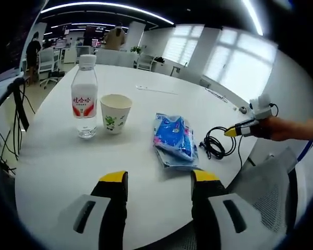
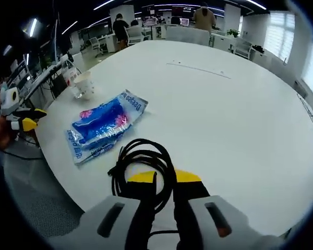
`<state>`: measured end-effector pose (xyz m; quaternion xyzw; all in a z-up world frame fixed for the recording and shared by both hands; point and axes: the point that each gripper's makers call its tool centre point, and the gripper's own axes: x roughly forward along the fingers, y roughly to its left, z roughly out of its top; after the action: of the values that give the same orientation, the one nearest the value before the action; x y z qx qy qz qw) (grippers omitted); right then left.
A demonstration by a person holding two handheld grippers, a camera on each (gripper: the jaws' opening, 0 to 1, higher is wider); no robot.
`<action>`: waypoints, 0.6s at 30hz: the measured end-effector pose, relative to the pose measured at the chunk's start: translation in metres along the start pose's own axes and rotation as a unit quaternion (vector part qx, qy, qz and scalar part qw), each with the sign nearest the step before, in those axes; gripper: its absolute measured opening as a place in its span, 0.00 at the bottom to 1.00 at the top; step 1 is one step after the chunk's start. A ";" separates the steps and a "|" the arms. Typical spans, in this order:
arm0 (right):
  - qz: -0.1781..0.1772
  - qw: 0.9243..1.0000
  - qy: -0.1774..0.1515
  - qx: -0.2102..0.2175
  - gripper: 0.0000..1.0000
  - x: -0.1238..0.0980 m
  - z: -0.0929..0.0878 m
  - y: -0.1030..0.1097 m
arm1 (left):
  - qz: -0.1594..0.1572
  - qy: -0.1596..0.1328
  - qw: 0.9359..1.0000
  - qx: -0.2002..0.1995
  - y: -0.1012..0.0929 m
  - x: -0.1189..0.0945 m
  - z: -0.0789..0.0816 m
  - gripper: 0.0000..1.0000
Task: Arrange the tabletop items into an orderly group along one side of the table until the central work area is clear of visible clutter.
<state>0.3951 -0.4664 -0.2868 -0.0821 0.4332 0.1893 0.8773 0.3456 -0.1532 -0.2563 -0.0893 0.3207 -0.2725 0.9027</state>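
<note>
White table lies broadly bare; right tool clenches cable near edge, left tool released.

The water bottle bears a red label (characters illegible); blue packet print is unreadable.

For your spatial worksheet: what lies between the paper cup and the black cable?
The blue packet lies between the cup and the cable, seen in the left gripper view.
</note>
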 end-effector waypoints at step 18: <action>-0.001 0.999 0.000 -0.045 0.16 -0.001 0.020 -0.001 | 0.001 0.004 1.000 0.000 0.002 0.002 -0.001 0.48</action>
<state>0.4098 -0.4612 -0.2739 -0.1222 0.4242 0.2080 0.8728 0.3475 -0.1529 -0.2589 -0.0878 0.3240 -0.2717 0.9019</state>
